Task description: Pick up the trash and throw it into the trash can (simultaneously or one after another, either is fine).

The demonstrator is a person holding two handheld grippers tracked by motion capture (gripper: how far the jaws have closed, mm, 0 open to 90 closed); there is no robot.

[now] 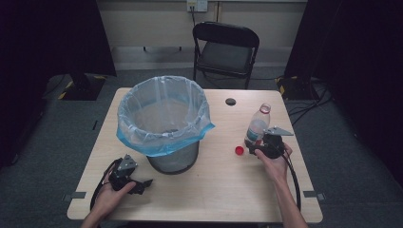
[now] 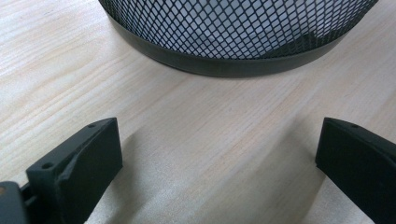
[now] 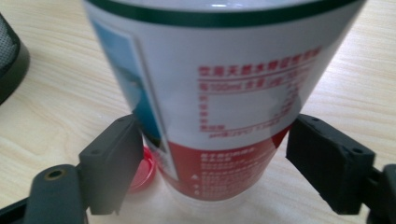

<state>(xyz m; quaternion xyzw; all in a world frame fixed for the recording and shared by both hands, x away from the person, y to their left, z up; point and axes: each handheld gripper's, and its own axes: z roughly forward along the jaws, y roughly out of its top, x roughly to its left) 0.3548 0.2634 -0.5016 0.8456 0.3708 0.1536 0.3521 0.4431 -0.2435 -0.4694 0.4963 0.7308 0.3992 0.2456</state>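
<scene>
Right gripper view: the bottle [image 3: 219, 93] stands upright between the right gripper's [image 3: 212, 158] spread fingers [image 3: 112, 161], both touching or nearly touching its label, grip uncertain.

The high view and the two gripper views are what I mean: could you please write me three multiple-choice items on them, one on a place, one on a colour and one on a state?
1. Where does the red cap lie?
A. in the basket
B. on the table beside the bottle
C. on the chair

2. What colour is the edge of the bag folded over the basket's rim?
A. blue
B. yellow
C. orange

3. How do the left gripper's jaws stand?
A. shut on the cap
B. shut on the basket's rim
C. open, with nothing between them

Answers:
1 B: the red cap lies on the table next to the upright bottle.
2 A: the bag hangs blue over the mesh basket.
3 C: the left gripper shows bare wood between wide-apart jaws.
</scene>
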